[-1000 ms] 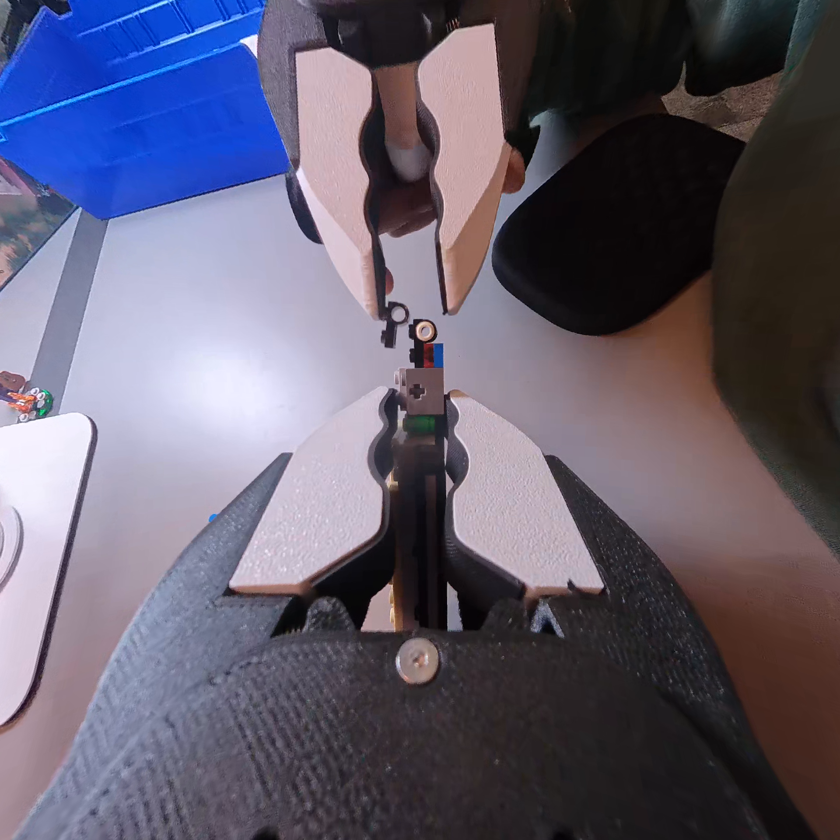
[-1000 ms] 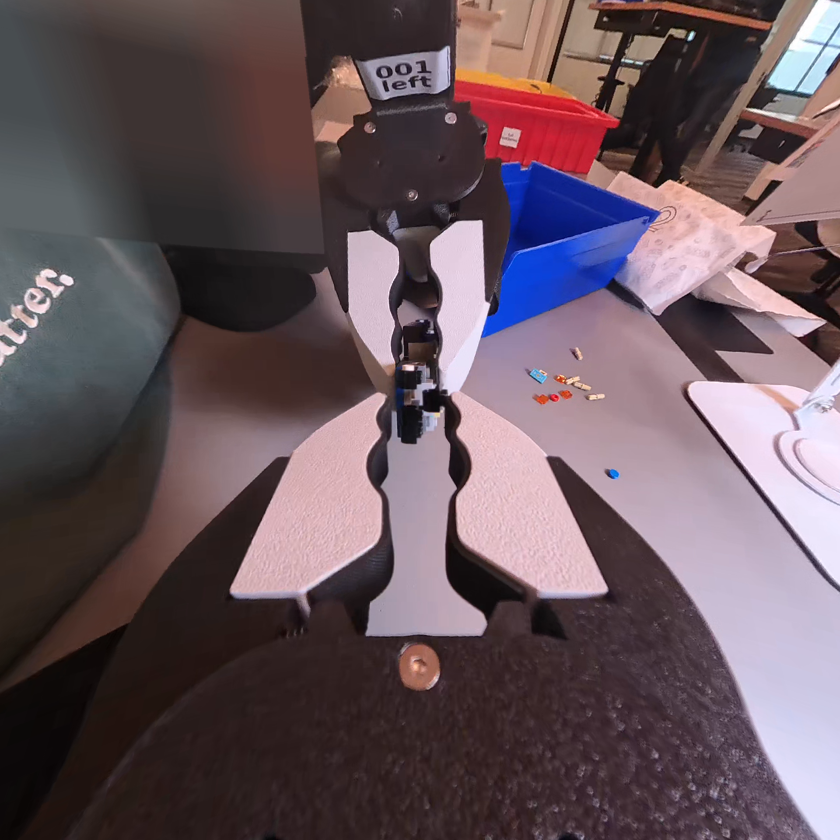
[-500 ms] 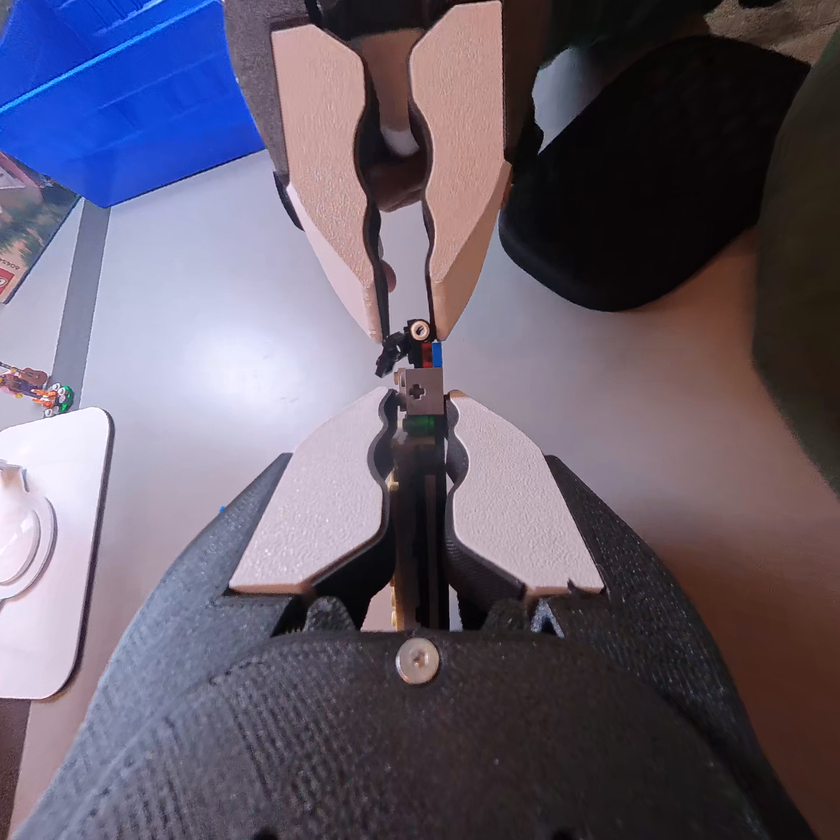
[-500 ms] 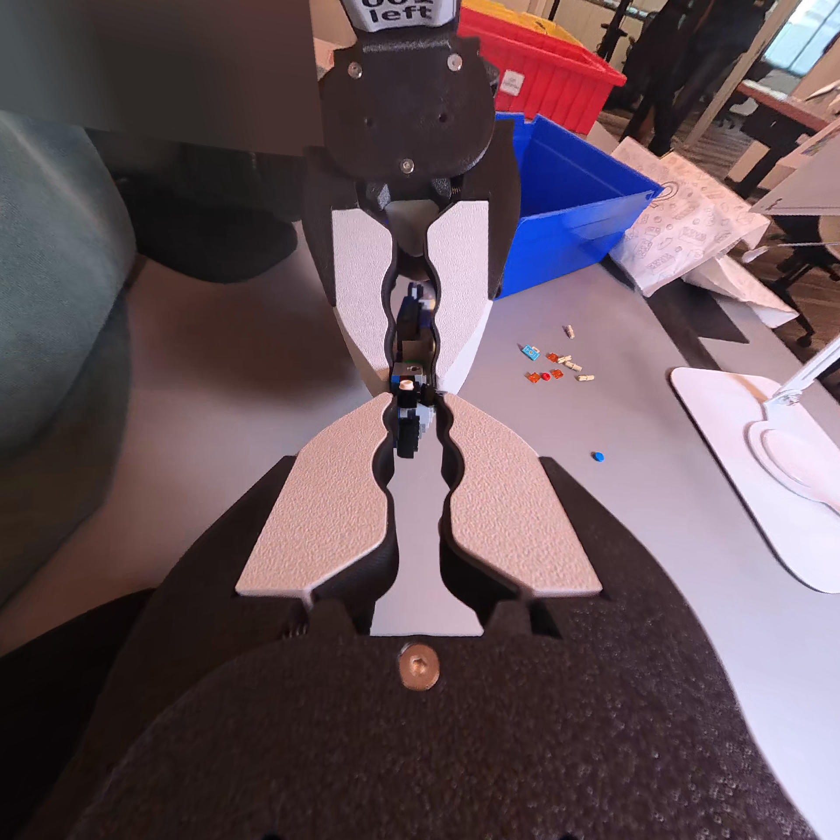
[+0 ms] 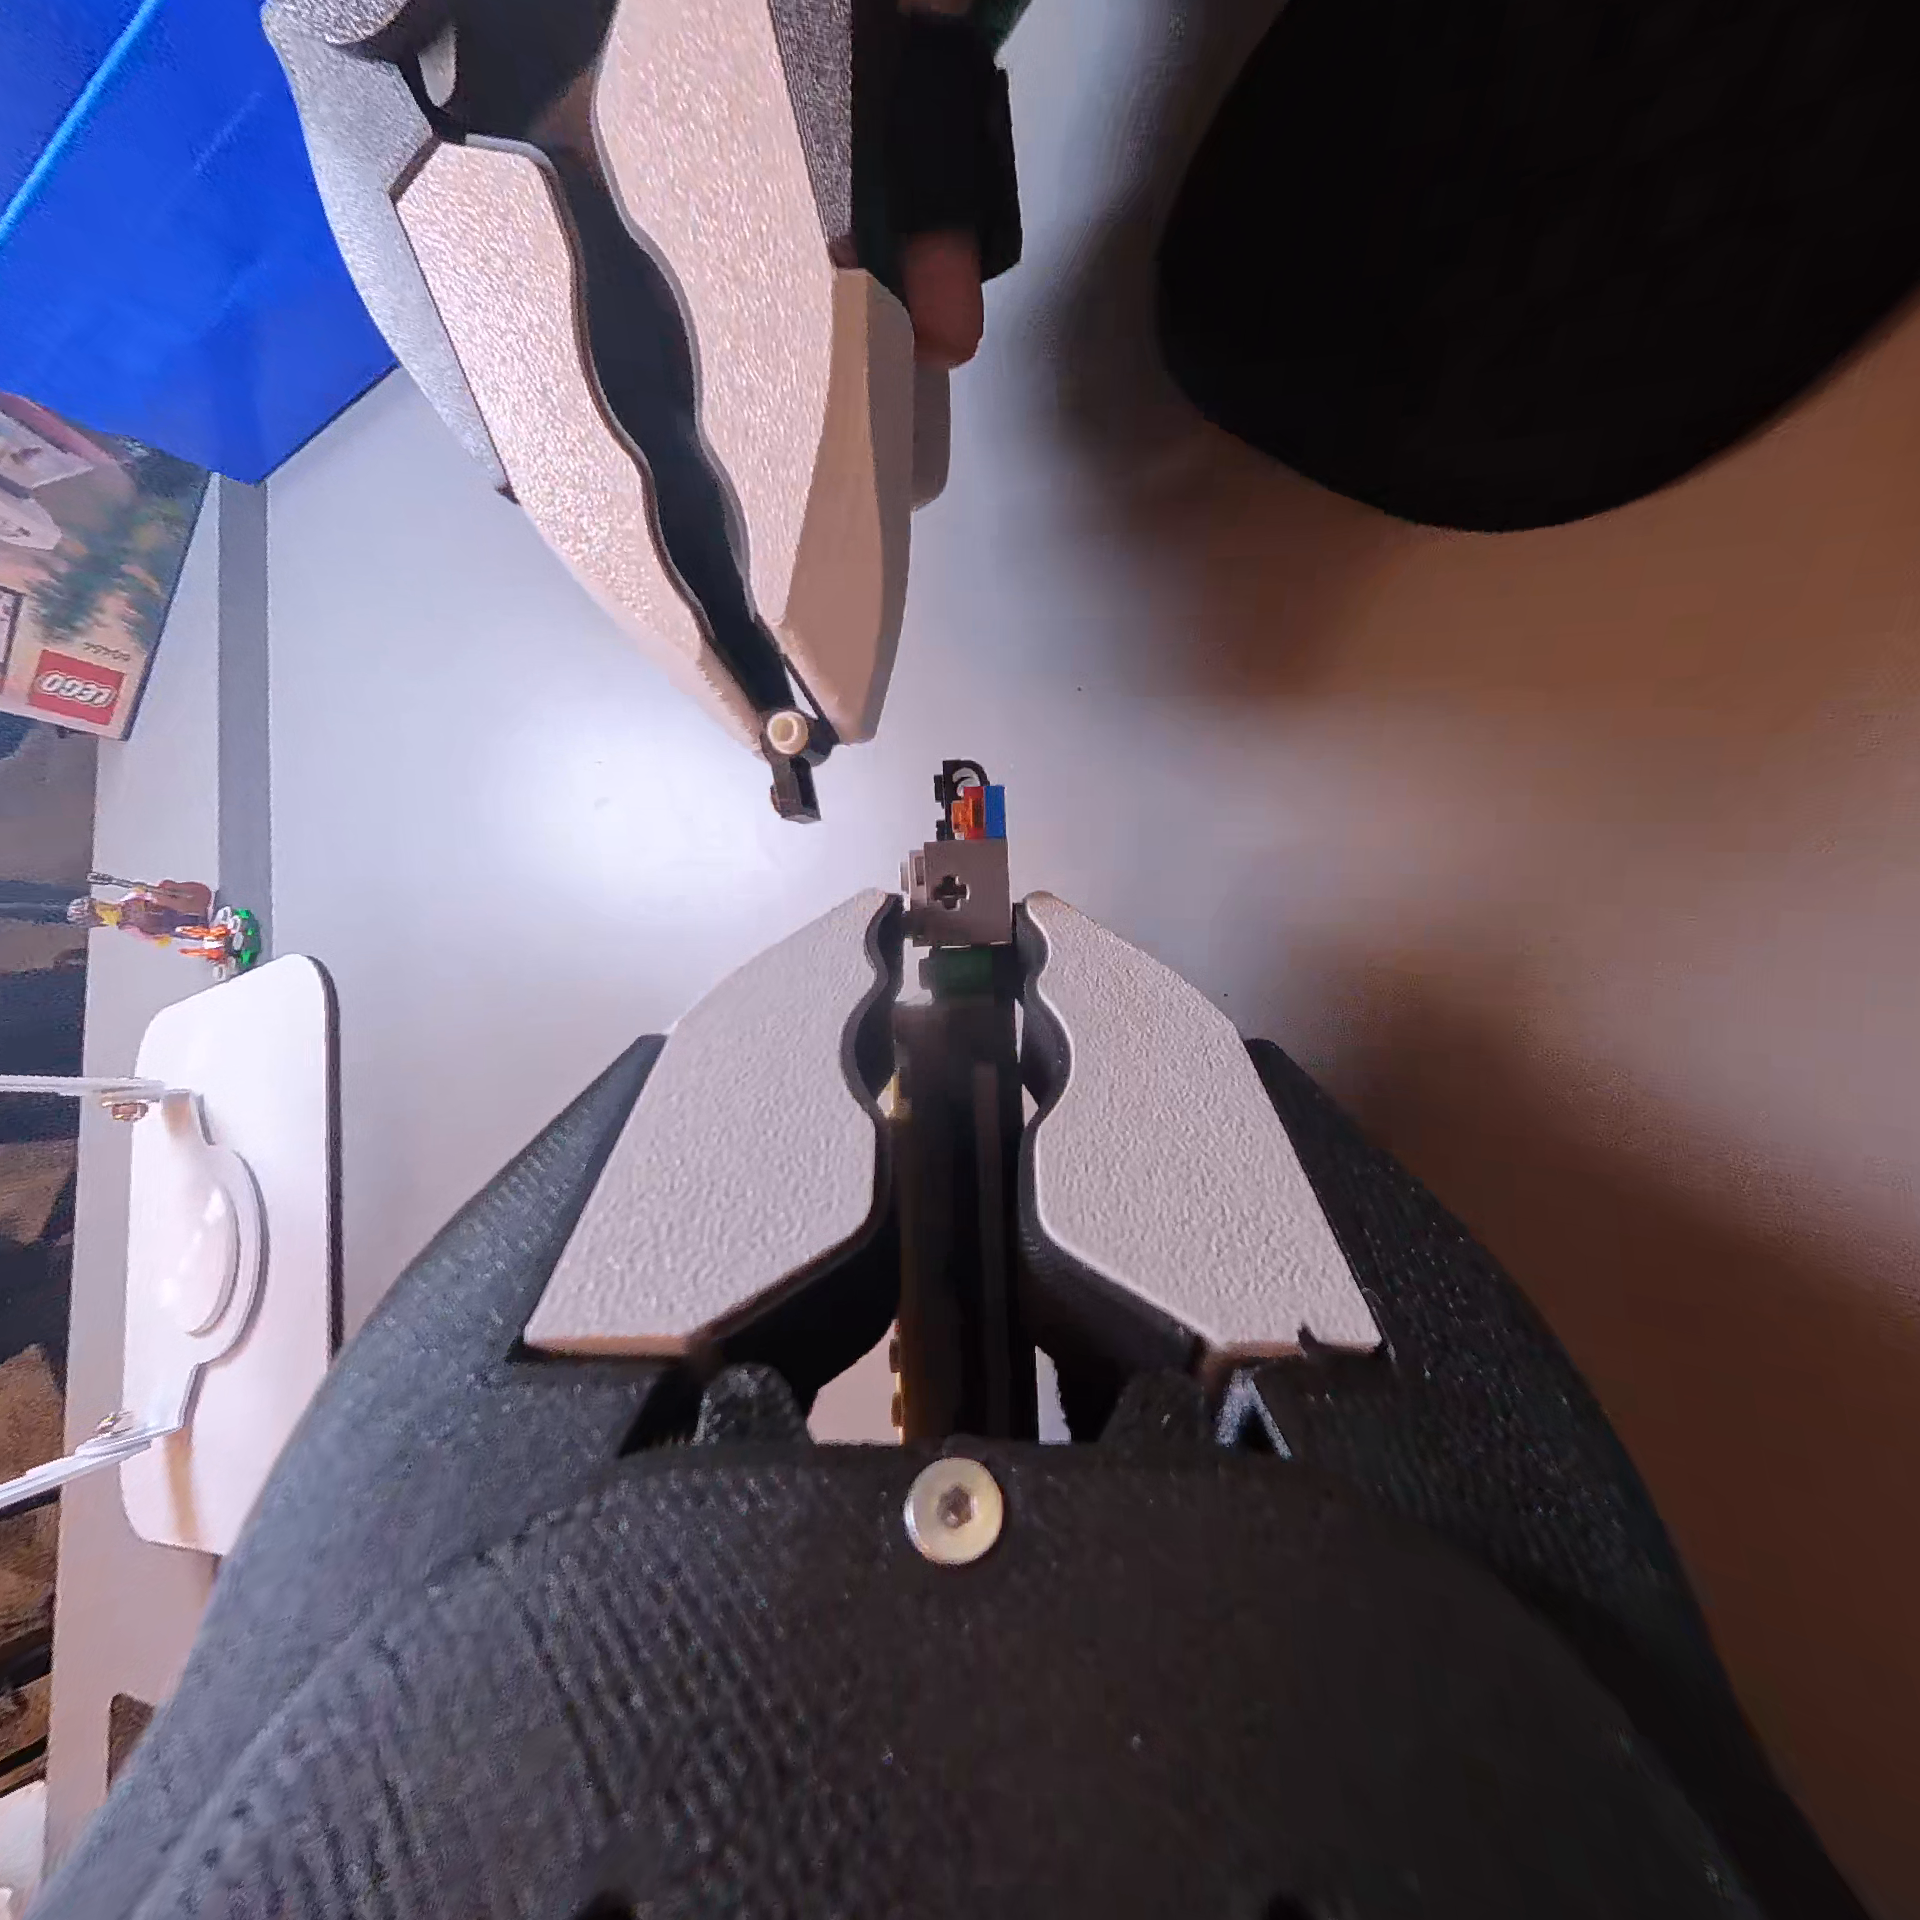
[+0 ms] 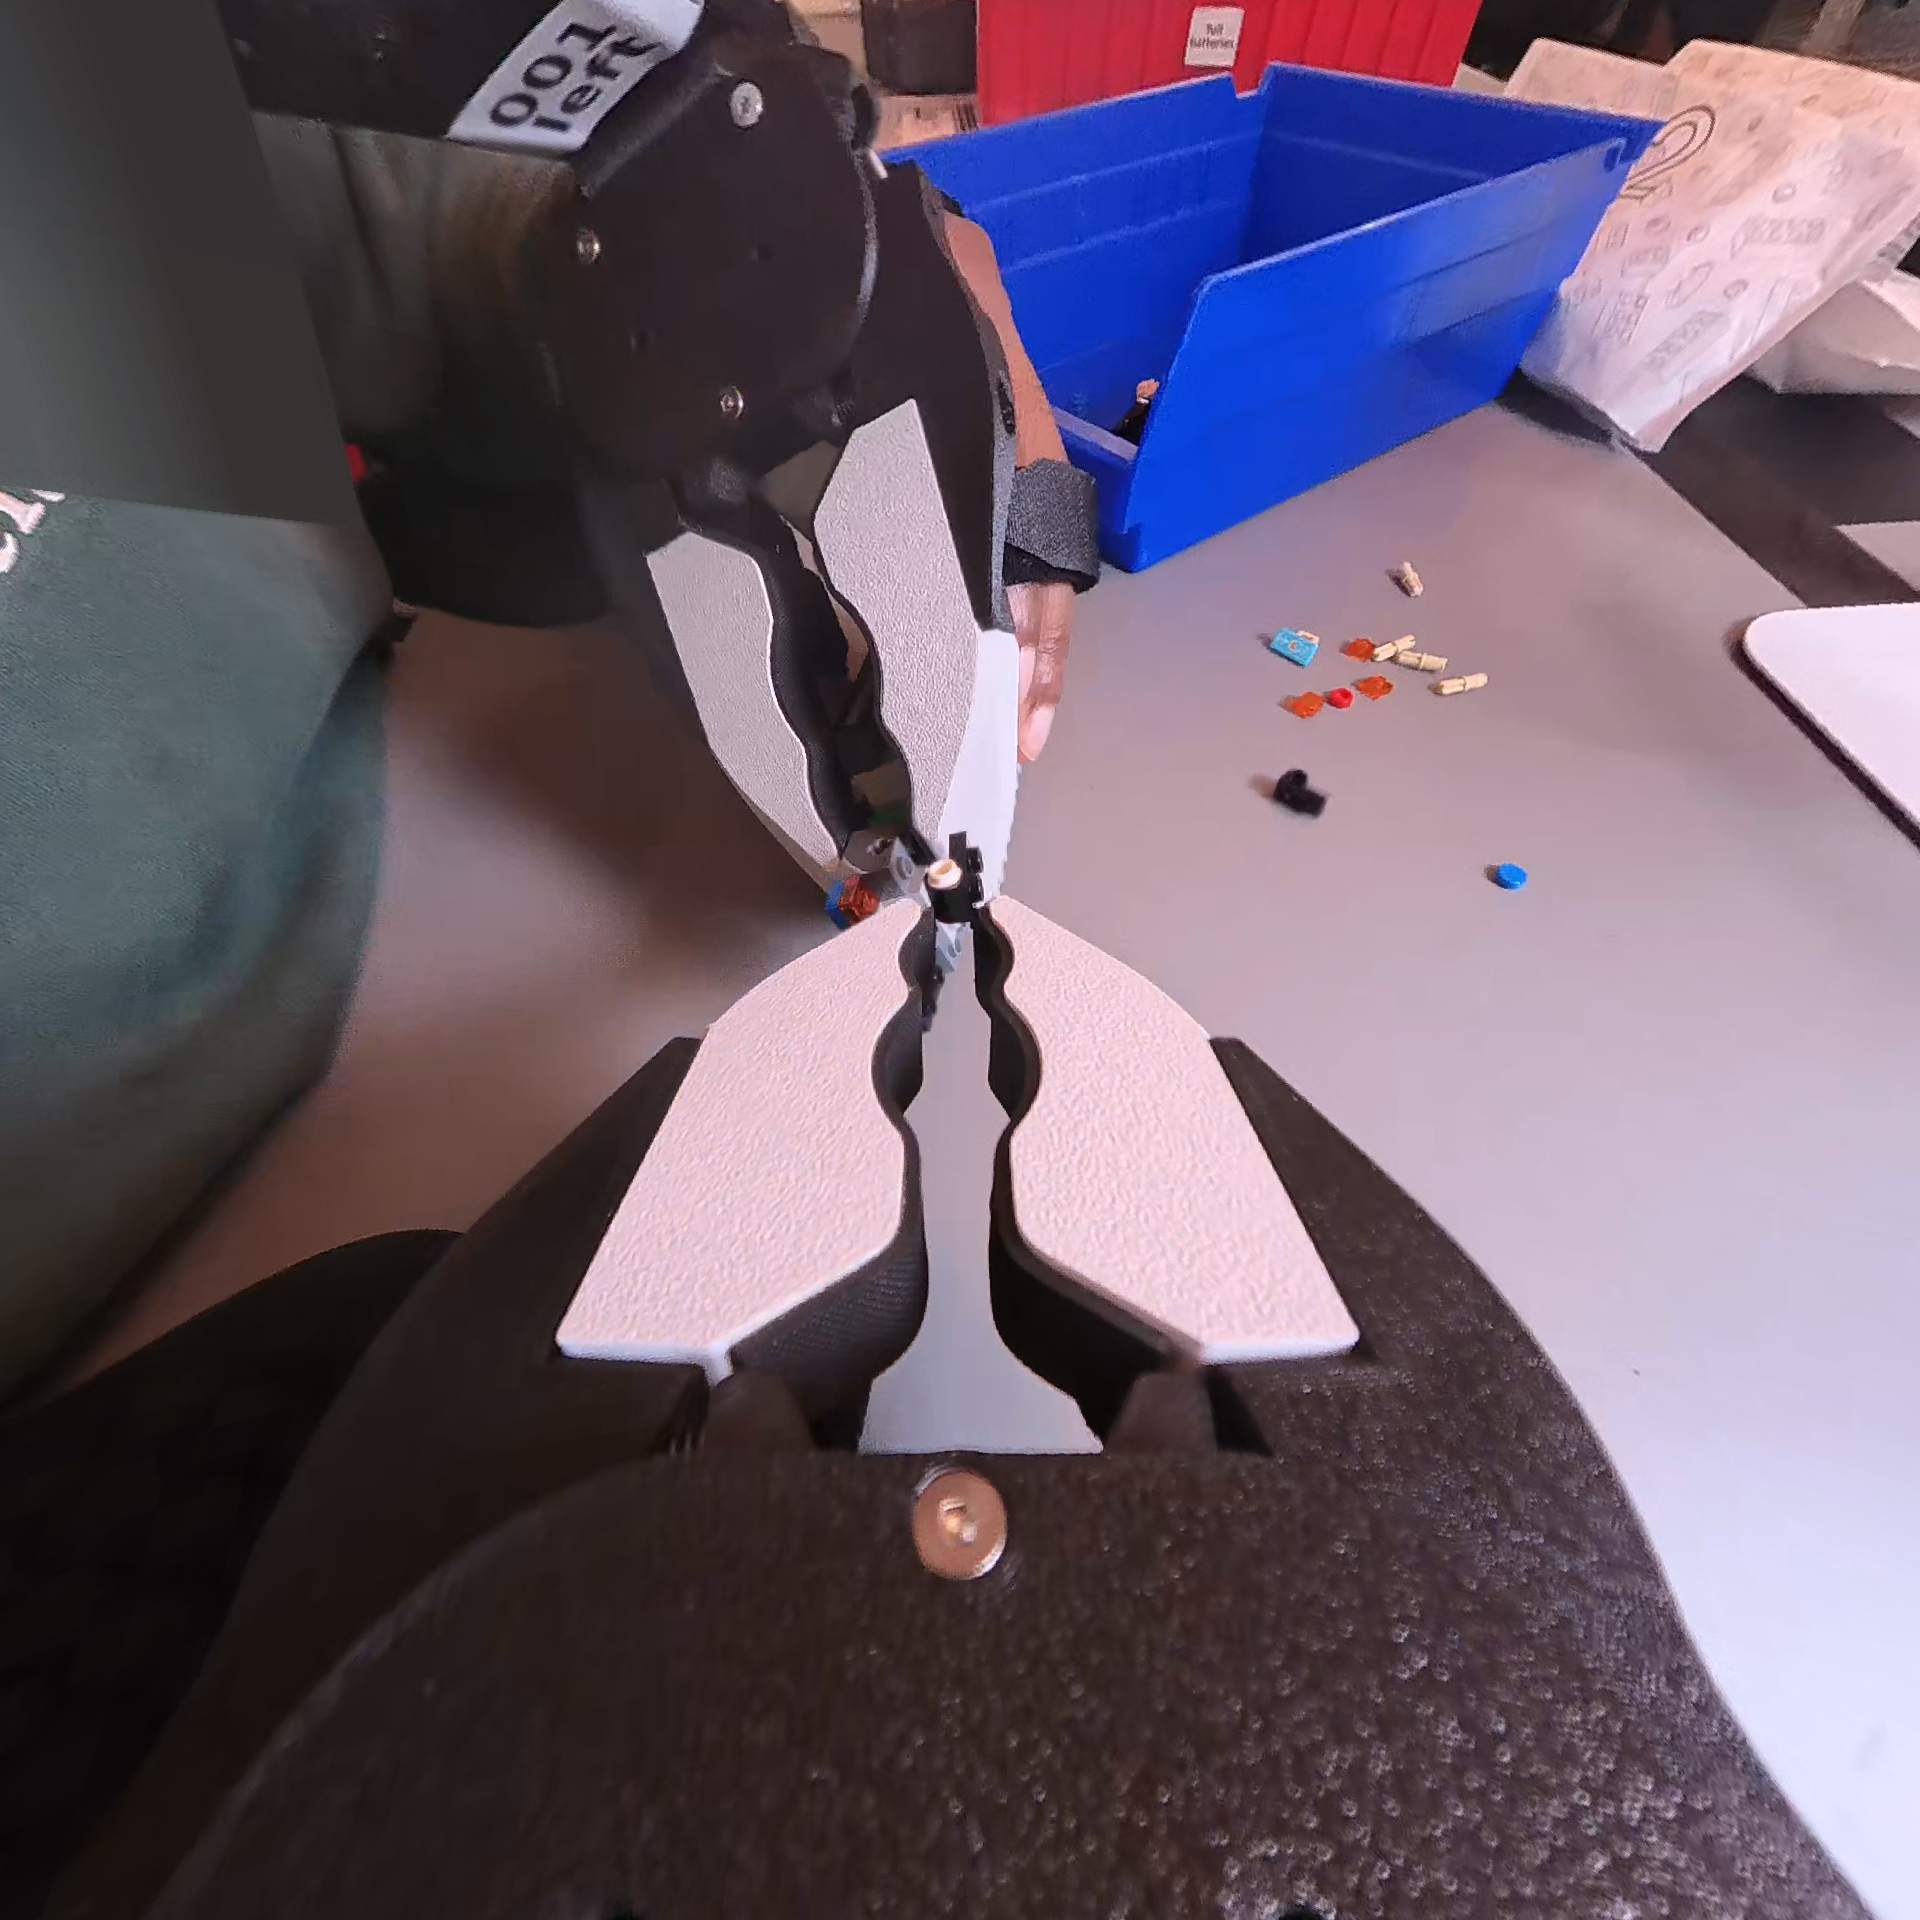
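My left gripper (image 5: 956,920) is shut on a small brick assembly (image 5: 958,891): a grey block with a cross hole, green below it, and blue, orange and black bits on its tip. My right gripper (image 6: 951,920) is shut on a small black piece with a cream round stud (image 6: 943,873). In the left wrist view the right gripper (image 5: 795,738) holds that piece (image 5: 790,764) a little left of the assembly's tip, apart from it. In the right wrist view the left gripper (image 6: 894,842) comes in from the upper left with the assembly (image 6: 883,860) just beside my fingertips.
A blue bin (image 6: 1299,312) stands behind, with a red bin (image 6: 1091,52) and a paper bag (image 6: 1714,208) beyond it. Loose small pieces (image 6: 1371,665), a black piece (image 6: 1294,792) and a blue stud (image 6: 1507,876) lie on the grey table. A white base plate (image 5: 229,1247) is at the left. My left and right fingertips are right by each other.
My right gripper closed on the cream-studded black piece at the assembly's tip and drew it off to the left. A small black piece now lies on the table. The left grasp is unchanged.
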### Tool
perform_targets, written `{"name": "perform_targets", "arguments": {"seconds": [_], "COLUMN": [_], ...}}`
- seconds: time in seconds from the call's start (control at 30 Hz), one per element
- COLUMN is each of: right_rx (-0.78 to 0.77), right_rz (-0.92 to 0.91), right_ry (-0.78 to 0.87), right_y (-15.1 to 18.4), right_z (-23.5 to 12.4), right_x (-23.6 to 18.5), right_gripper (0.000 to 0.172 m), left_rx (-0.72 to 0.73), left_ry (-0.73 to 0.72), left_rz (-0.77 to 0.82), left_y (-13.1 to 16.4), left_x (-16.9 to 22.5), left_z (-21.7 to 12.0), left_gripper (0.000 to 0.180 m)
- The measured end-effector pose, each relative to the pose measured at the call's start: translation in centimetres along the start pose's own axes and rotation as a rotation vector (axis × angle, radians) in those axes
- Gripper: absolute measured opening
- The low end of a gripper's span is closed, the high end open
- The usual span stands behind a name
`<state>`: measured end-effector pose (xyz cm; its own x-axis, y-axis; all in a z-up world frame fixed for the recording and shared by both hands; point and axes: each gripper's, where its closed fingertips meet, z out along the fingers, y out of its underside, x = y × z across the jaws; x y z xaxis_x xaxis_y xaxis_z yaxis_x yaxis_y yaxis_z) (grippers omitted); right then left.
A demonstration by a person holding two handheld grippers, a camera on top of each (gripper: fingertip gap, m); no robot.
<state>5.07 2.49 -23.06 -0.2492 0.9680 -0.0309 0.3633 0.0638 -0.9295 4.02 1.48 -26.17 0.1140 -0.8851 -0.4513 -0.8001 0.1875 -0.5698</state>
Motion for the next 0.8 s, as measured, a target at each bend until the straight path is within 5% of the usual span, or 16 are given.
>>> {"name": "perform_targets", "arguments": {"seconds": [0.17,0.4,0.57,0.8], "right_rx": [-0.026,-0.015,0.128,0.264], "right_rz": [-0.097,-0.215,0.032,0.36], "right_ry": [0.05,0.088,-0.044,-0.24], "right_y": [0.3,-0.5,-2.3,-3.6], "right_z": [0.2,0.7,0.4,0.1], "right_x": [0.1,-0.9,-1.6,-1.9], "right_gripper": [0.007,0.007,0.007,0.006], "left_rx": [0.078,0.226,0.338,0.535], "left_ry": [0.102,0.028,0.082,0.365], "left_rz": [-0.144,-0.277,-0.344,-0.79], "left_y": [-0.4,-1.4,-3.1,-4.5], "left_x": [0.6,-1.8,-1.5,-2.1], "left_z": [-0.6,-2.2,-2.7,-4.1], "left_gripper": [0.032,0.021,0.003,0.002]}}
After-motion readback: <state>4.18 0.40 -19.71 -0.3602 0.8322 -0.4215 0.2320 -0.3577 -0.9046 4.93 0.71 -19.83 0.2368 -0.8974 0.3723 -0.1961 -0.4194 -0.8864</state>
